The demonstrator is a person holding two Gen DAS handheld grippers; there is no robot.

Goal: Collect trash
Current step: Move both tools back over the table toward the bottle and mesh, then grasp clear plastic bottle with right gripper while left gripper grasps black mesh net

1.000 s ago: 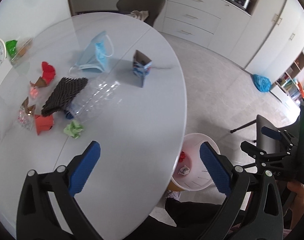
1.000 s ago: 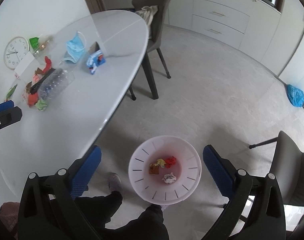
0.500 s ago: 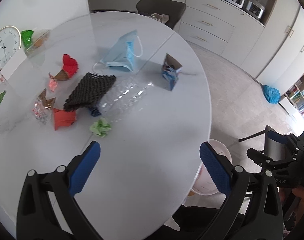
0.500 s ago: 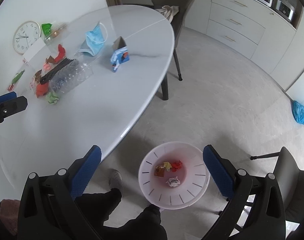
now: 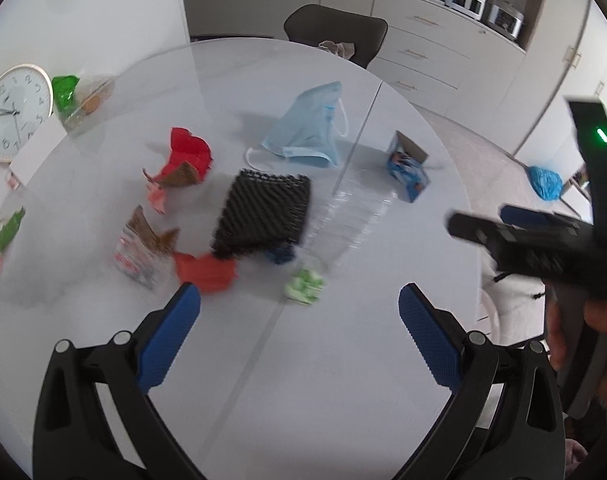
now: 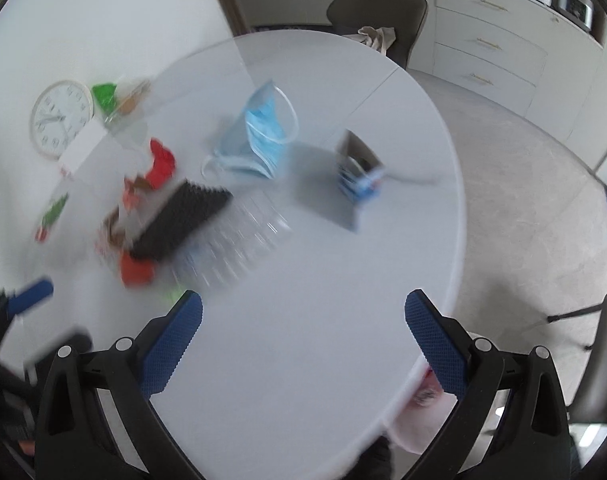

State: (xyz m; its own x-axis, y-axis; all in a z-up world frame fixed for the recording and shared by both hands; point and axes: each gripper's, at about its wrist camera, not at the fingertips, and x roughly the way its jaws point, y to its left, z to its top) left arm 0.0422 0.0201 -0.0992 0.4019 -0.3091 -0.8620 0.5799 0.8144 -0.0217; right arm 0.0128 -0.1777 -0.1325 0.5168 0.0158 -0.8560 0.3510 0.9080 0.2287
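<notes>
We have swung both tools away from the pink bin (image 6: 417, 408) and back over the white table (image 5: 343, 380): a second ago the right gripper (image 6: 303, 338) looked straight down into that bin on the floor, with a few scraps in its bottom, and now only a sliver of its rim peeks out under the table edge by that gripper's right finger. We read this as a drop-off finished and a fresh pick beginning. Both tools are empty, with jaws spread wide. The left gripper (image 5: 299, 334) is now closer to the litter than it was: the green paper ball (image 5: 304, 287), which sat well ahead of it a second ago, now lies just beyond its fingertips and between them, so we judge it the likeliest next pick. Taking the black foam net (image 5: 265, 214) as our landmark, the green ball lies just on our side of it, a crushed clear bottle (image 5: 349, 216) lies against its right edge, a red scrap (image 5: 205, 274) at its near left corner, the blue face mask (image 5: 307, 128) beyond it, and a small blue carton (image 5: 408, 168) farther right. The right-wrist view is smeared by motion, so finer detail there escapes us.
</notes>
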